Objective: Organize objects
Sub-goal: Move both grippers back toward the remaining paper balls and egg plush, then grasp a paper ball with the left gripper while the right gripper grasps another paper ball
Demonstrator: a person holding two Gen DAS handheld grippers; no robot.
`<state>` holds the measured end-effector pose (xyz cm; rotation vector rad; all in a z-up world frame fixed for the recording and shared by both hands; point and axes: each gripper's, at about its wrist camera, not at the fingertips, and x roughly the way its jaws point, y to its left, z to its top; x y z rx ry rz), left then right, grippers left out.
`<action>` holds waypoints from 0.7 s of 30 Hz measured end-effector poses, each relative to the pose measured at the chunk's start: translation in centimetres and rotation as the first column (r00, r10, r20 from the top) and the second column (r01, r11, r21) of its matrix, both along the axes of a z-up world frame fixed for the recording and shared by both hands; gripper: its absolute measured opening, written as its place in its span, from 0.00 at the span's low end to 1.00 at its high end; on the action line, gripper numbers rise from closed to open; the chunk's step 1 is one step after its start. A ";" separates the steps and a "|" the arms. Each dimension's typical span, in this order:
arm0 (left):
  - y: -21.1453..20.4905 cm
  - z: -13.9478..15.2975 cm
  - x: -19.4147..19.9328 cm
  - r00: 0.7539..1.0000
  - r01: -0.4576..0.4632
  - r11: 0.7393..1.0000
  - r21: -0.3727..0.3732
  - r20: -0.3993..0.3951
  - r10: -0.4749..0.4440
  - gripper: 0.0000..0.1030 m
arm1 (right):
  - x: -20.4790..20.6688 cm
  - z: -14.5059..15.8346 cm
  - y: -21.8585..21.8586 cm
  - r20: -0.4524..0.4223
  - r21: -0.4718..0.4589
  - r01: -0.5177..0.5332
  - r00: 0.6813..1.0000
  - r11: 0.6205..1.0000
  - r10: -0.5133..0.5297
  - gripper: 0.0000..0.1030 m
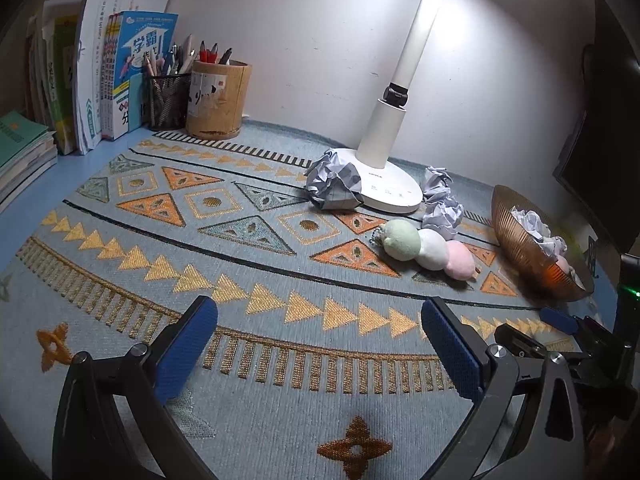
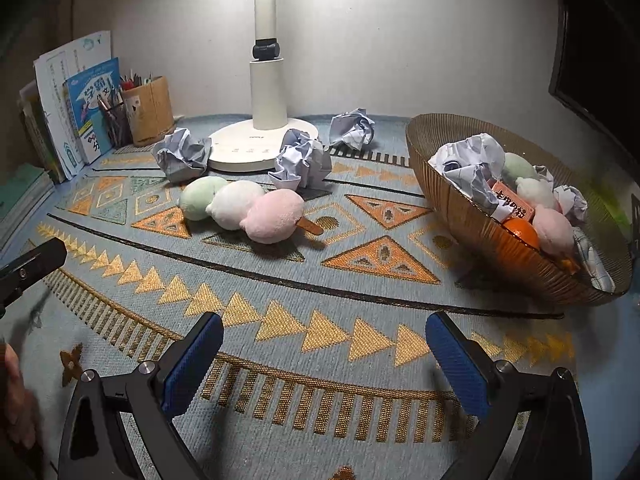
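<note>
A plush dango skewer (image 2: 244, 208) with green, white and pink balls lies on the patterned mat, also visible in the left wrist view as the plush skewer (image 1: 428, 248). Three crumpled paper balls sit around the lamp base: one at its left (image 2: 182, 154), one in front (image 2: 300, 160), one behind at the right (image 2: 352, 128). The brown ribbed bowl (image 2: 480, 228) at the right holds crumpled paper, a second plush skewer, an orange and a small orange box. My right gripper (image 2: 324, 360) is open over bare mat. My left gripper (image 1: 320, 344) is open too, nothing between its pads.
A white desk lamp (image 2: 264, 136) stands at the back. Books (image 1: 104, 80) and two pen holders (image 1: 218, 96) fill the back left corner. A dark monitor (image 2: 592, 48) is at the far right. A hand shows at the lower left of the right wrist view.
</note>
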<state>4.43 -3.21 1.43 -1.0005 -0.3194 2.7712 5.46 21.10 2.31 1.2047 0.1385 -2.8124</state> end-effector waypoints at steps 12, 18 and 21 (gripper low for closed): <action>-0.6 4.7 -5.2 0.986 0.153 0.981 0.122 0.041 -0.159 0.99 | -5.9 2.5 -2.0 0.071 -0.202 -0.060 0.995 0.978 0.076 0.80; 0.7 4.6 -12.1 0.989 0.122 0.991 0.047 0.073 -0.125 0.99 | -11.6 1.6 -2.6 0.091 -0.271 0.121 0.991 0.955 -0.099 0.80; 1.9 2.5 -14.8 0.982 0.129 0.992 0.005 0.142 -0.128 0.99 | -13.5 0.9 -2.8 0.072 -0.228 0.159 0.987 0.961 -0.146 0.80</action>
